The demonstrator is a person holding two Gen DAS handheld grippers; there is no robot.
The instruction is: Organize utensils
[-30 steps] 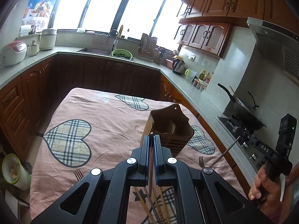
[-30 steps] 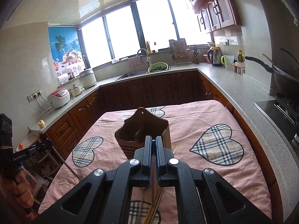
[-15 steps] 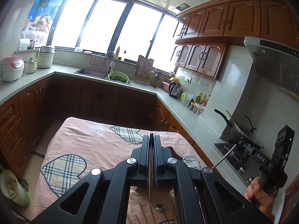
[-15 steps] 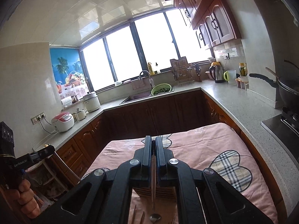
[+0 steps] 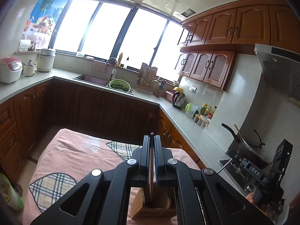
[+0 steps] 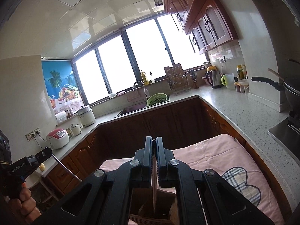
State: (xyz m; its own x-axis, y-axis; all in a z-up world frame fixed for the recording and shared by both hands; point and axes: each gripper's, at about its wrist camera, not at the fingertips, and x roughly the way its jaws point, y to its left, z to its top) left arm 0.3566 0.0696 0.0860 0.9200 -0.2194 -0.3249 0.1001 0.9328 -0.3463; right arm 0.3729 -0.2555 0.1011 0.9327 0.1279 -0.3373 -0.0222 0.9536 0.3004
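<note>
- Since a second ago both grippers have lifted; the wooden utensil holder (image 5: pixel 155 209) has slid from centre to 6 o'clock.
- Left gripper (image 5: pixel 151 140) pinches a brown chopstick (image 5: pixel 151 178), its tip over the holder.
- Right gripper (image 6: pixel 153 144) pinches a metal utensil (image 6: pixel 154 187), pointing down into the holder.
- Pink tablecloth (image 5: pixel 75 155) lies beneath.

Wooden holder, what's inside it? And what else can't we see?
Left wrist view: inside of the wooden holder, blocked by the left gripper and the bottom edge.
Right wrist view: same, behind the right gripper.
Both views: working end of each held utensil, hidden behind gripper bodies.
</note>
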